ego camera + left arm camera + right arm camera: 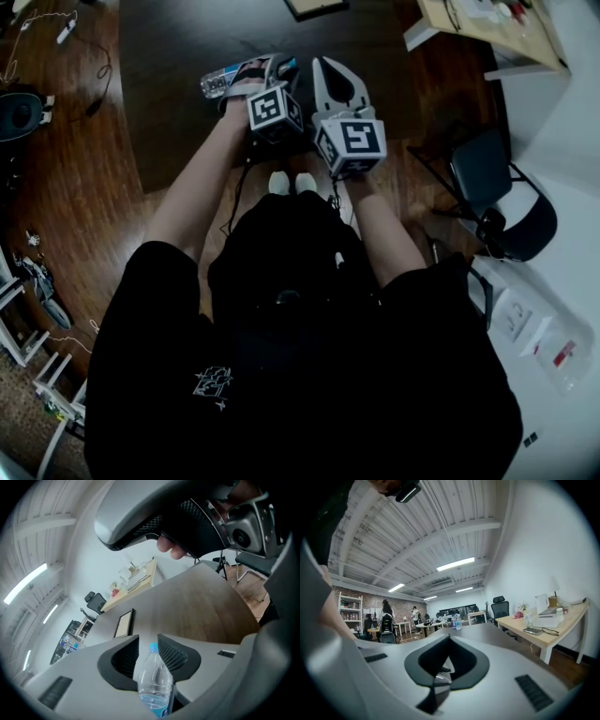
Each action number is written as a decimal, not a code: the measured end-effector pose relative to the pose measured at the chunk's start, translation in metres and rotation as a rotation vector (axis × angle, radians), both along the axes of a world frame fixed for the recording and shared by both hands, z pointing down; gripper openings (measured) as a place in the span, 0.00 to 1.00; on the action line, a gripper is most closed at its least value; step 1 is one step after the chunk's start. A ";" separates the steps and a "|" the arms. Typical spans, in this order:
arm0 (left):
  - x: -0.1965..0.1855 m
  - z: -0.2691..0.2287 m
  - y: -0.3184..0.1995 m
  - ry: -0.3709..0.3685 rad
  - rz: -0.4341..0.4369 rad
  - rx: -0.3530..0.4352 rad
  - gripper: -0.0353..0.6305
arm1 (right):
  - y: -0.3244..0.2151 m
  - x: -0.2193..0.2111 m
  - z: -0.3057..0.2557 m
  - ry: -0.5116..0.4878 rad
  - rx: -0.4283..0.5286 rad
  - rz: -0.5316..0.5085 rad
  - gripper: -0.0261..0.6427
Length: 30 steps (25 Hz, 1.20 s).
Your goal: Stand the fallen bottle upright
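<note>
A clear plastic bottle (228,81) with a blue label lies on its side on the dark table (187,47). My left gripper (268,69) reaches over it from the near side. In the left gripper view the bottle (154,681), blue cap pointing away, sits between the jaws of the left gripper (148,640); the jaws stand apart and the pads do not press on it. My right gripper (322,64) hovers just to the right of the bottle with its tips together and nothing in them. In its own view the right gripper (449,638) looks level across the table.
A flat framed panel (314,7) lies at the table's far edge. A light wooden desk (487,28) and a black chair (497,187) stand to the right. Cables and gear (23,108) lie on the floor at left. People stand in the far background (386,616).
</note>
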<state>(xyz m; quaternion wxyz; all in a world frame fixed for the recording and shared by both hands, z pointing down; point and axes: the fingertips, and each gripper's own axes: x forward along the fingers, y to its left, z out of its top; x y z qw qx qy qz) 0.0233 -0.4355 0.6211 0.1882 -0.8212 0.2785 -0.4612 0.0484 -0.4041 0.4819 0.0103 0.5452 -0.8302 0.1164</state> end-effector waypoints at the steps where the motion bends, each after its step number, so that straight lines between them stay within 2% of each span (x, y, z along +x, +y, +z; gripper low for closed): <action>1: 0.003 0.003 0.002 -0.008 0.010 -0.027 0.30 | 0.000 0.002 -0.001 -0.003 0.001 0.006 0.06; 2: 0.006 0.006 0.004 -0.022 0.018 -0.053 0.35 | -0.001 0.004 -0.002 -0.005 0.002 0.010 0.06; 4: 0.007 0.013 0.004 -0.051 0.023 -0.114 0.37 | -0.002 0.006 -0.003 -0.007 0.004 0.012 0.06; 6: 0.006 0.025 0.004 -0.079 0.020 -0.193 0.48 | -0.004 0.008 -0.003 -0.008 0.006 0.013 0.06; 8: 0.006 0.036 0.003 -0.108 0.016 -0.246 0.48 | -0.006 0.011 -0.001 -0.010 0.003 0.017 0.06; 15: 0.007 0.052 -0.005 -0.192 -0.005 -0.336 0.48 | -0.012 0.017 -0.001 -0.022 0.001 0.017 0.06; 21: 0.009 0.060 -0.013 -0.221 -0.014 -0.362 0.48 | -0.016 0.024 0.002 -0.026 -0.007 0.017 0.06; 23: 0.008 0.061 -0.014 -0.239 -0.015 -0.362 0.48 | -0.015 0.024 0.002 -0.027 -0.007 0.017 0.06; 24: 0.007 0.061 -0.015 -0.250 -0.012 -0.353 0.43 | -0.016 0.024 0.002 -0.027 -0.007 0.015 0.06; 26: 0.008 0.059 -0.018 -0.273 0.002 -0.331 0.26 | -0.016 0.024 0.003 -0.028 -0.008 0.012 0.06; 30: 0.008 0.061 -0.017 -0.299 0.025 -0.322 0.25 | -0.015 0.025 0.003 -0.030 -0.008 0.014 0.06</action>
